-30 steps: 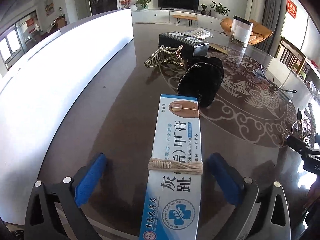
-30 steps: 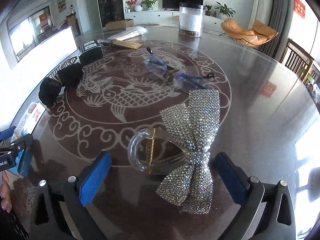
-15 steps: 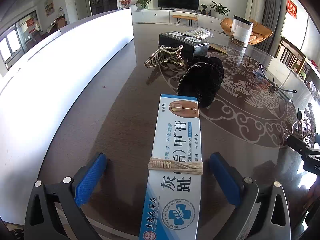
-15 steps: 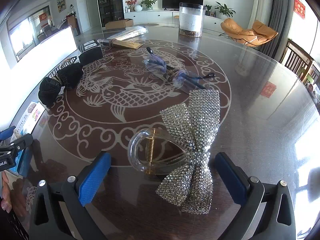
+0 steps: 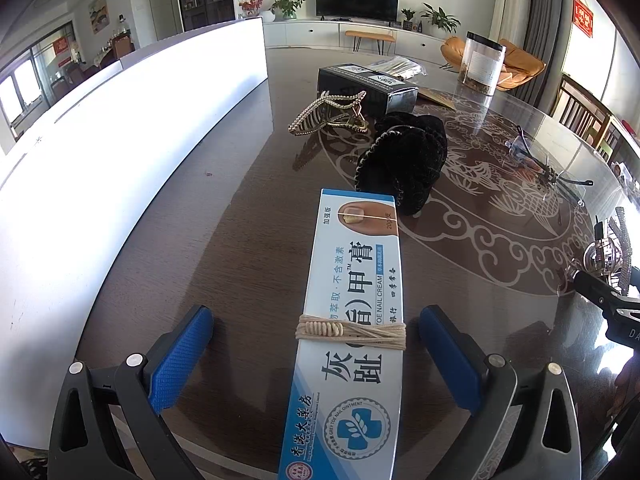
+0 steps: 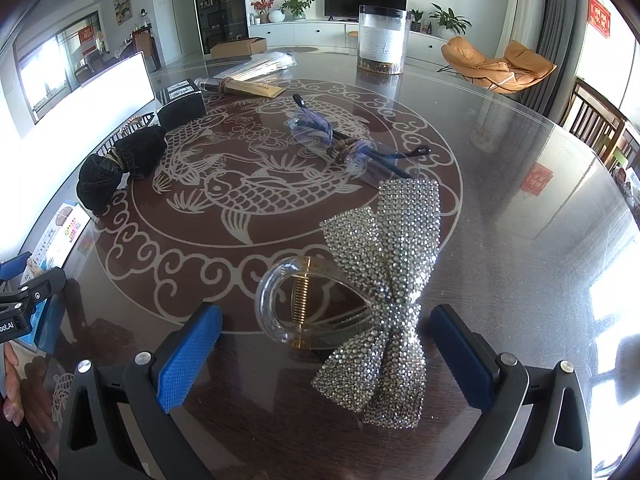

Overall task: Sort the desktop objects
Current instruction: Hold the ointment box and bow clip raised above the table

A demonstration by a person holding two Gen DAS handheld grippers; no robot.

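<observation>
In the left wrist view my left gripper [image 5: 316,344] is open, its blue pads on either side of a blue-and-white nail cream box [image 5: 352,320] tied with twine, lying flat on the dark table. Beyond it lie a black scrunchie [image 5: 404,160] and a gold claw clip [image 5: 332,114]. In the right wrist view my right gripper [image 6: 326,344] is open around a rhinestone bow hair clip [image 6: 384,280] with a clear claw, not touching it. Glasses [image 6: 336,142] lie further back.
A black box [image 5: 366,86], a packet of sticks [image 6: 256,66], a brown tube [image 6: 244,88] and a clear jar [image 6: 384,40] stand at the far side. A white panel [image 5: 120,140] runs along the table's left edge. The glass tabletop [image 6: 520,200] is bare at right.
</observation>
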